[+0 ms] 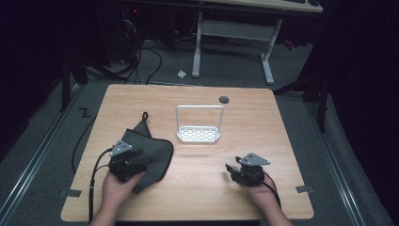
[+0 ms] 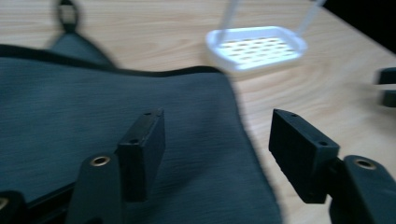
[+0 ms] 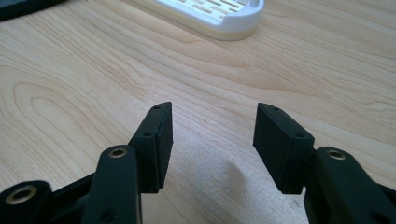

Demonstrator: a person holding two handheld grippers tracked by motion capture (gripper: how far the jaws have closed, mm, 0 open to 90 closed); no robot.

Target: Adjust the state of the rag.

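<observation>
Cloth (image 2: 93, 126) under open left tongs (image 2: 217, 154)

Dim lab: wooden table (image 1: 263, 141), floor cables (image 1: 141, 61), desk frame (image 1: 235, 35) behind.

Cloth (image 2: 93, 130) (blurred) runs off the left edge.
</observation>
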